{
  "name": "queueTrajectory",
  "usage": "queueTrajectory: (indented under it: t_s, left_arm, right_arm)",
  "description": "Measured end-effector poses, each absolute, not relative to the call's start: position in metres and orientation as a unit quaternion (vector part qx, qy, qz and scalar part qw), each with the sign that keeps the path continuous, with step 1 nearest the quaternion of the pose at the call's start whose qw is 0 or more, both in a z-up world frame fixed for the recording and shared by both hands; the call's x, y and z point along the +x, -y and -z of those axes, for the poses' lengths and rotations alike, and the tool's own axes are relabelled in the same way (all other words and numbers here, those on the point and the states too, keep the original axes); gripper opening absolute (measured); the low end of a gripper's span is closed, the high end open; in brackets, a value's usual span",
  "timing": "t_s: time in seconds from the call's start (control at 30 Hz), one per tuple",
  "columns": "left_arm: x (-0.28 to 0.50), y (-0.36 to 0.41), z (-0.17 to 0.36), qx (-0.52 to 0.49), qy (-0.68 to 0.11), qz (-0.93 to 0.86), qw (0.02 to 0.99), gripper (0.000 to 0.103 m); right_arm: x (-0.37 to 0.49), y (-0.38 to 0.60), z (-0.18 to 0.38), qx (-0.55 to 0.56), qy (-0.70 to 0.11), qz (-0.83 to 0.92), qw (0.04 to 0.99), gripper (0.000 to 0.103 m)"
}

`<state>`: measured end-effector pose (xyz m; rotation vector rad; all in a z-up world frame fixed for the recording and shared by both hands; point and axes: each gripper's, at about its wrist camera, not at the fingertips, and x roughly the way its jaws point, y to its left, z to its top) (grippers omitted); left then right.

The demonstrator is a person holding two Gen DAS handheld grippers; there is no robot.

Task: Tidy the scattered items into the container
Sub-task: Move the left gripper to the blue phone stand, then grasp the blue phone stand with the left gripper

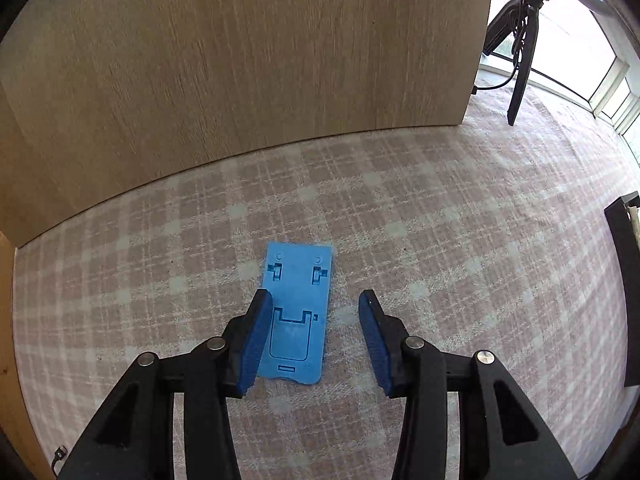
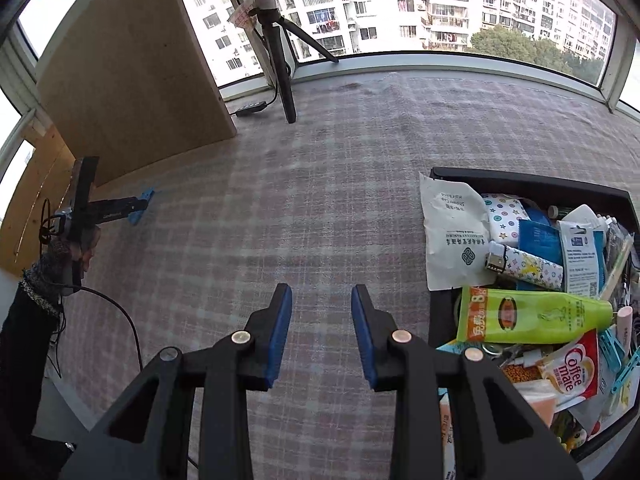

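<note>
A flat blue plastic phone stand (image 1: 298, 280) lies on the checked cloth (image 1: 440, 220) in front of a wooden board. My left gripper (image 1: 314, 294) points down over it. Its left pad (image 1: 256, 332) overlaps the stand's left edge, while the right pad (image 1: 372, 336) stands clear of the right edge, so the jaws are open around it. Seen from the right wrist view, the left gripper (image 2: 140, 206) is far left by the board. My right gripper (image 2: 321, 290) hangs open over bare cloth with nothing between its fingers. The black container (image 2: 440, 172) sits to its right, heaped with several packets and tubes.
An upright wooden board (image 1: 240, 60) stands just behind the stand. A black tripod (image 2: 280, 60) with a cable and plug stands by the window. A person's dark sleeve (image 2: 36, 308) and a cable are at the left. The container's edge (image 1: 620, 280) shows at the far right.
</note>
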<state>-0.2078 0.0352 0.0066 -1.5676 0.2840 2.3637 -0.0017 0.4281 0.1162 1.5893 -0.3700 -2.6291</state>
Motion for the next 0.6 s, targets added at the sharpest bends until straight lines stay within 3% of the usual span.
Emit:
queueTrajectory:
  t_s: [0.1, 0.23, 0.33, 0.4, 0.5, 0.6]
  left_arm:
    - [-0.199, -0.033, -0.007, -0.543, -0.090, -0.819, 0.160, 0.000]
    - [-0.190, -0.030, -0.007, -0.536, -0.088, -0.825, 0.155, 0.001]
    - [-0.190, -0.032, -0.009, -0.538, -0.103, -0.826, 0.135, 0.020]
    - [-0.190, -0.036, -0.011, -0.535, -0.112, -0.827, 0.130, 0.040]
    - [-0.192, -0.047, -0.010, -0.539, -0.127, -0.821, 0.138, 0.049]
    - [-0.196, -0.056, -0.003, -0.541, -0.150, -0.817, 0.132, 0.050]
  right_arm:
    - [0.001, -0.433, -0.113, 0.514, 0.129, 0.848, 0.019, 0.030]
    - [0.005, -0.435, -0.112, 0.515, 0.136, 0.846, 0.020, 0.030]
    - [0.008, -0.435, -0.115, 0.511, 0.137, 0.849, 0.021, 0.030]
    - [0.008, -0.435, -0.117, 0.509, 0.136, 0.850, 0.021, 0.030]
    - [0.009, -0.437, -0.118, 0.508, 0.143, 0.849, 0.022, 0.031]
    - [0.011, -0.439, -0.118, 0.507, 0.152, 0.848, 0.024, 0.031]
